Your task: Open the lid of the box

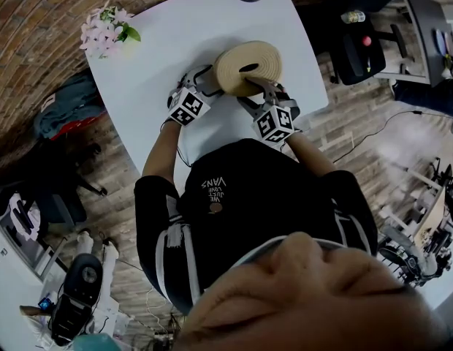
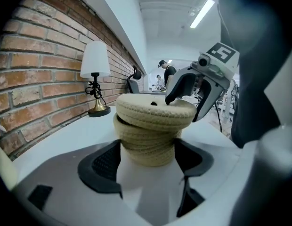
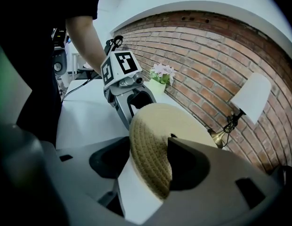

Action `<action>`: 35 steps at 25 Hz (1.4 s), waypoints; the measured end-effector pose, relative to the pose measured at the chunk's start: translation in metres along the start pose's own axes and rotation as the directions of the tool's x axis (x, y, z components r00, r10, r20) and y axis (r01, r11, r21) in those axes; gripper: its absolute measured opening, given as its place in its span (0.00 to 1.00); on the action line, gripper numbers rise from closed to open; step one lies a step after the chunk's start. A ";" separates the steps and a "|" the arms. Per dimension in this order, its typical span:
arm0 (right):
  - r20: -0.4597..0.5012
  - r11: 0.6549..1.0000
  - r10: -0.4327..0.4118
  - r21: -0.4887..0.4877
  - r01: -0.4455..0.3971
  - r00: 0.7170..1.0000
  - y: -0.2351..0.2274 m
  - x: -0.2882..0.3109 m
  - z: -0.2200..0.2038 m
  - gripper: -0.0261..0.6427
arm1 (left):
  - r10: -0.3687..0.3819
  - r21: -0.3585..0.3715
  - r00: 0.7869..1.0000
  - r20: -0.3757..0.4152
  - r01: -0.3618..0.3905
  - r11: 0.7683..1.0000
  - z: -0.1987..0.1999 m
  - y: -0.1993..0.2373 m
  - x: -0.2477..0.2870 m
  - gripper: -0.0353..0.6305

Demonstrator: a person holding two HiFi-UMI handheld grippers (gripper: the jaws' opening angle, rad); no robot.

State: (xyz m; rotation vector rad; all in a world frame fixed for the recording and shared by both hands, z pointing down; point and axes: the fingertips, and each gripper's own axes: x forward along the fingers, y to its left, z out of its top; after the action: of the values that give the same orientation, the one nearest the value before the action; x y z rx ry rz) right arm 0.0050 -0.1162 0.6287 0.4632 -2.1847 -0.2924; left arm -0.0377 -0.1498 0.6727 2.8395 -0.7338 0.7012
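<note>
Woven box [image 2: 148, 147] is standing on the counter [image 2: 66, 135], a little out from the lamp [image 2: 95, 79]. Left gripper [image 2: 147, 161] is lying low with its fingers [image 2: 106, 163] released and spread wide. The box's body is sitting between them, unclamped. Right gripper [image 3: 146, 166] is grasping the lid [image 3: 155, 126] by its rim, one finger over the top, one under. The lid is sitting askew on the box, a gap showing on the lamp side.

White table [image 1: 175, 35] — your left gripper [image 1: 206, 77] sits just beside the woven box [image 1: 232, 86], your right gripper [image 1: 260, 88] at the near edge of its lid [image 1: 248, 55]. Pink flowers [image 1: 104, 32] at the left corner.
</note>
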 end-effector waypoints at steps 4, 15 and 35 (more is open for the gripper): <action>0.013 1.000 -0.005 0.005 0.005 1.000 0.000 -0.003 0.001 0.39 | 0.001 -0.001 1.000 0.000 -0.001 1.000 0.001 0.000 0.001 0.58; 0.063 1.000 -0.020 0.020 0.019 0.998 -0.004 -0.018 0.011 0.31 | 0.014 -0.014 1.000 -0.024 -0.014 1.000 0.000 0.000 0.000 0.58; 0.186 0.985 -0.162 0.095 0.146 0.969 -0.043 -0.052 0.037 0.18 | 0.040 -0.037 0.997 -0.061 -0.042 0.998 -0.003 -0.002 0.002 0.58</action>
State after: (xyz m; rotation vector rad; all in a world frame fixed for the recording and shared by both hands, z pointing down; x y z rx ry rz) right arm 0.0141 -0.1313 0.5533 0.6761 -2.3604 -0.3474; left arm -0.0361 -0.1486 0.6765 2.7634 -0.7897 0.7666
